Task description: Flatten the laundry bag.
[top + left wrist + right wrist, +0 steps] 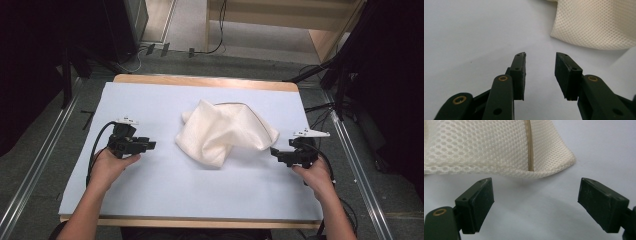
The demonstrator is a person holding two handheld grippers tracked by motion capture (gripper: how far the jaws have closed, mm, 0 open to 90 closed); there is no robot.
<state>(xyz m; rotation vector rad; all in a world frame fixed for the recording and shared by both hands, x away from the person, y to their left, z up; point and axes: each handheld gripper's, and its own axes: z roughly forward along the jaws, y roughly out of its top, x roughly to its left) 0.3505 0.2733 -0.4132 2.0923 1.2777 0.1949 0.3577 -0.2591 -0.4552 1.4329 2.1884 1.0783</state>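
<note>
Cream mesh laundry bag (pixel 225 131) (zipper visible), crumpled mid-table on pale blue mat (pixel 150 190), left gripper (pixel 150 145) jaws parted, empty, right gripper (pixel 274 151) jaws wide, empty, just beside the bag's edge.

Cream open-weave mesh cloth bag (pixel 222 131) with zip, matt pale-blue table cover (pixel 150 190), light wood table edge (pixel 200 80).

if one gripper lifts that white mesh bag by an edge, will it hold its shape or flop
The mesh bag will probably flop: it already lies crumpled in soft folds on the table. Its open netting looks thin, so it is likely light. The zipper may be its one stiffer line, so it might hang unevenly.
</note>
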